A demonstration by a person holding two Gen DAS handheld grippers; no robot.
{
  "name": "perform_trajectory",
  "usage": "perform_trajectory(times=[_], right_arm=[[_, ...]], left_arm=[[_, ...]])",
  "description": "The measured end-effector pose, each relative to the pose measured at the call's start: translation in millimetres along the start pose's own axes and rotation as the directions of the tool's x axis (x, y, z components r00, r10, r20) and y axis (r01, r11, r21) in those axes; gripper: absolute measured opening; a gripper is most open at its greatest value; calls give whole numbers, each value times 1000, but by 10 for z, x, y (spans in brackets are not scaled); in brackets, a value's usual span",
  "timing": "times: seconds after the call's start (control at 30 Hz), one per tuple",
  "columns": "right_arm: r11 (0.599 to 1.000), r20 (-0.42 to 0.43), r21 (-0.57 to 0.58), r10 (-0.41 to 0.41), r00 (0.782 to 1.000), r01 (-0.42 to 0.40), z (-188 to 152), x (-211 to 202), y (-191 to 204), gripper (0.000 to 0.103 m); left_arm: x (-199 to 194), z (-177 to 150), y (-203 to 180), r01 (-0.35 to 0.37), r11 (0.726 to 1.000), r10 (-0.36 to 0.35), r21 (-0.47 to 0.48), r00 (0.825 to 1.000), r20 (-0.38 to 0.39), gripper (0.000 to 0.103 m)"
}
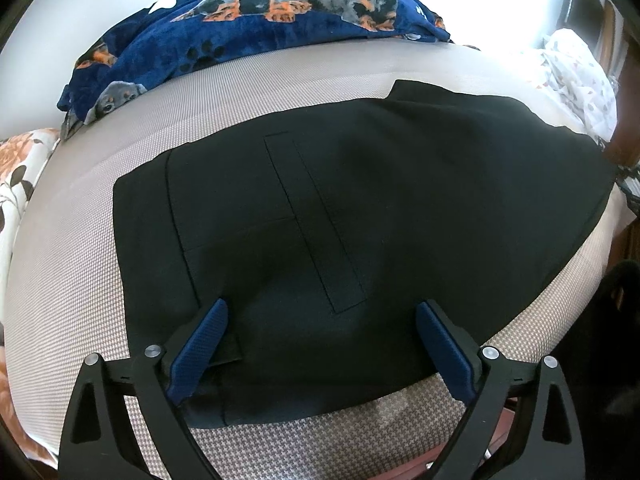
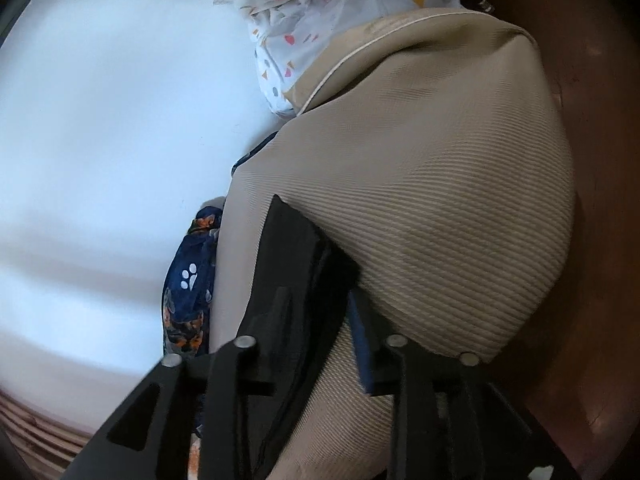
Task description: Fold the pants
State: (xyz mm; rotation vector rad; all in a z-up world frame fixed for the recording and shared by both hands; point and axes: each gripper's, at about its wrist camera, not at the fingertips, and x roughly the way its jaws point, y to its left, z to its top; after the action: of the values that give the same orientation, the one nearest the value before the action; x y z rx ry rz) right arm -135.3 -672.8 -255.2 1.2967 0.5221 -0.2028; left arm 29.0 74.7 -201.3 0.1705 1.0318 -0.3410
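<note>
Over black pants [image 1: 360,208], left hand-held gripper [image 1: 322,312] spread wide, right hand-held gripper [image 2: 320,280] pinching pants.

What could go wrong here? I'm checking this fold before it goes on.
The left tongs are open over the black pants, gripping nothing, so the near hem may shift. The right tongs seem shut on a dark edge near the beige cushion edge; pulling could drag the pants off.

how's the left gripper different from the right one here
The left gripper has its jaws spread wide over the flat black pants, holding nothing. The right gripper is rolled sideways at the beige cushion edge, jaws nearer together with black fabric between them; whether it is clamped is unclear. Both have blue pads.
</note>
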Motion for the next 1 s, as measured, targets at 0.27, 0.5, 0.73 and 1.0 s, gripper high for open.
perform_trajectory(times=[0.27, 0.5, 0.73, 1.0], right_arm=[[987, 9, -131, -97, 995, 97, 86, 212, 292, 41], [997, 15, -14, -71, 997, 71, 61, 142, 181, 46], [997, -66, -69, -39, 997, 34, -28, 336, 304, 44], [978, -41, -148, -158, 987, 150, 47, 537, 411, 12]], left_arm=[[14, -13, -15, -1, 1000, 1, -6, 1000, 8, 96], [22, -24, -23, -2, 1000, 2, -8, 1000, 18, 100], [27, -24, -28, -3, 1000, 3, -8, 1000, 16, 102], [33, -19, -48, -7, 1000, 8, -7, 1000, 18, 103]])
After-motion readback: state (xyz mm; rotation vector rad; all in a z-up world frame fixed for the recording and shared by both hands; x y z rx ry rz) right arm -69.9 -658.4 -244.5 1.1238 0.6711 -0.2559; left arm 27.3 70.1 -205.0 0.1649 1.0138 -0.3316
